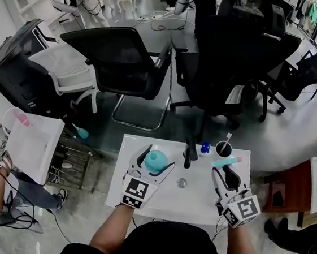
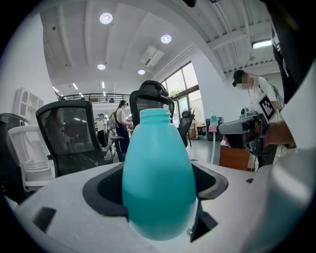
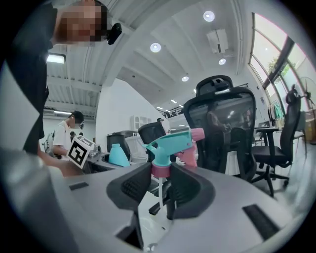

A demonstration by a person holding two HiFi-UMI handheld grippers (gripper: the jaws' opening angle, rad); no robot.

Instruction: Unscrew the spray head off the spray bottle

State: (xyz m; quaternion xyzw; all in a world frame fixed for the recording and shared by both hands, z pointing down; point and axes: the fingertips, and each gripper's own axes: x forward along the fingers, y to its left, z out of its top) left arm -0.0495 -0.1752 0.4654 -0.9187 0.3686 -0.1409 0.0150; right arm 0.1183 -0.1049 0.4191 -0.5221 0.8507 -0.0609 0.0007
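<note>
Teal spray bottle (image 2: 158, 188), neck bare, in left tool (image 1: 154, 164); right tool (image 3: 160, 185), at 3 o'clock, grips freed spray head (image 3: 170, 143); unscrewing apparently complete.

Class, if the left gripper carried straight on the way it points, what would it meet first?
Beyond the teal bottle it grips, likely the black office chair past the table; depth unclear.

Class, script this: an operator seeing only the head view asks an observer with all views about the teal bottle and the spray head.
Operator: Is the spray head off?
Observer: Yes. The teal bottle shows its threaded neck bare.
Operator: Where does the right gripper hold the head?
Observer: By its pink collar.
Operator: And the tube?
Observer: The white dip tube hangs below the collar, out of the bottle.
</note>
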